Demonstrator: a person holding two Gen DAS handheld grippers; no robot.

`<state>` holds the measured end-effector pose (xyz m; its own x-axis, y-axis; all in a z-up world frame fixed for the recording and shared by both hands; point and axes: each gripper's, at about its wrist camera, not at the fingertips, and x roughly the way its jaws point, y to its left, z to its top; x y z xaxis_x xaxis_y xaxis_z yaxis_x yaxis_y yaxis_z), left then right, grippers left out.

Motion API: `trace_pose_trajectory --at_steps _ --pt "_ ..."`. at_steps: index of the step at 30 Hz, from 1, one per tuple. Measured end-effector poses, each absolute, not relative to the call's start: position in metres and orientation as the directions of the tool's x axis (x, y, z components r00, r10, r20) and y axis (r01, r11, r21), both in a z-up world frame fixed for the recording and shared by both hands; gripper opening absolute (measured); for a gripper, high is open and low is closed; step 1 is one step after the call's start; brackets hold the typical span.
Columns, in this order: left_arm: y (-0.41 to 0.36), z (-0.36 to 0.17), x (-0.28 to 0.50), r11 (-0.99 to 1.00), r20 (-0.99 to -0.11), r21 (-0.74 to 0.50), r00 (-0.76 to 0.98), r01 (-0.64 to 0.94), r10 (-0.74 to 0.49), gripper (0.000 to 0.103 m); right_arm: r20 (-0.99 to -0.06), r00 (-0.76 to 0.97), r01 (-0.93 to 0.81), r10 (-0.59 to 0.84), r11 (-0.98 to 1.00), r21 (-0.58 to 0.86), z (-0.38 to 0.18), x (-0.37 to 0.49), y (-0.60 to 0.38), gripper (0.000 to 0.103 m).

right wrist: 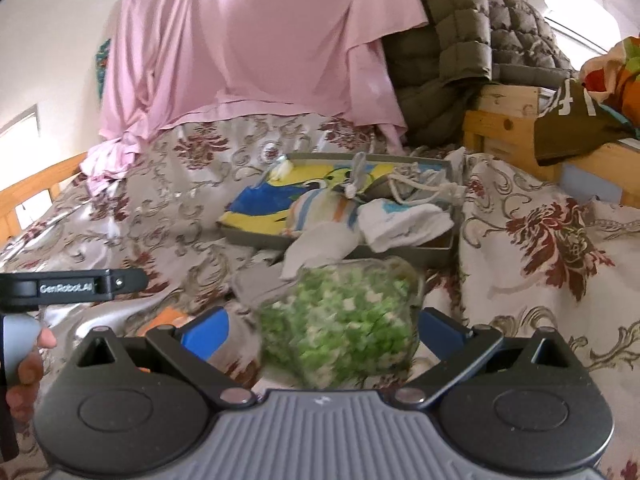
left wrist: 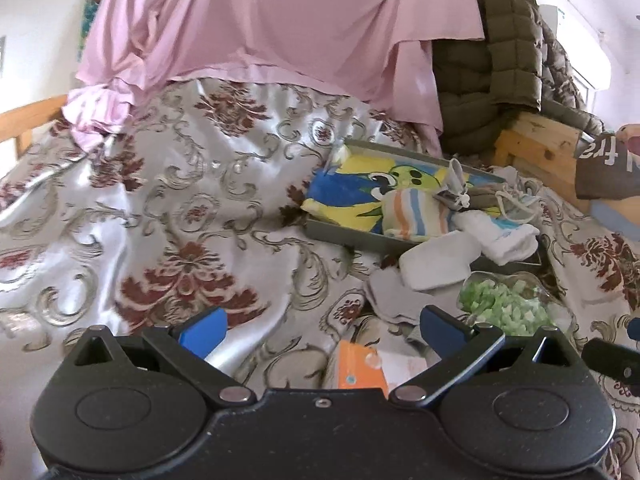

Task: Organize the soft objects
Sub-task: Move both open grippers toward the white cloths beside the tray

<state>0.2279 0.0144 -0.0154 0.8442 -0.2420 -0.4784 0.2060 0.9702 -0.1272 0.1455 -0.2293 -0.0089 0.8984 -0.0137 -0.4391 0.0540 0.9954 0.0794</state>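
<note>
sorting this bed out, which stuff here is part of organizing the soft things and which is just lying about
Part of the job:
- grey tray
- fish-print pouch
- striped sock
- white socks
- bag of green pieces, between the open right tool fingers
- grey sock
- left tool, open

Lying about:
- pink sheet
- olive puffer jacket
- orange packet
</note>
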Motion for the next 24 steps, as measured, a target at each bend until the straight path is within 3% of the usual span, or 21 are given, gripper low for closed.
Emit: trace_pose_trajectory --at_steps 18,24 --pt "-0.004 -0.033 0.315 0.932 -0.448 -0.267 0.825 0.243 -0.344 0.102 -0.426 0.898 0.143 -0.114 0.989 0.038 -0.011 0.205 -0.253 0.103" --pt "-0.009 -0.038 0.342 0.908 -0.480 -0.245 0.771 0.340 -0.418 0.102 -0.457 0.884 0.140 -0.102 0.989 0.051 -0.005 0.229 -0.265 0.103"
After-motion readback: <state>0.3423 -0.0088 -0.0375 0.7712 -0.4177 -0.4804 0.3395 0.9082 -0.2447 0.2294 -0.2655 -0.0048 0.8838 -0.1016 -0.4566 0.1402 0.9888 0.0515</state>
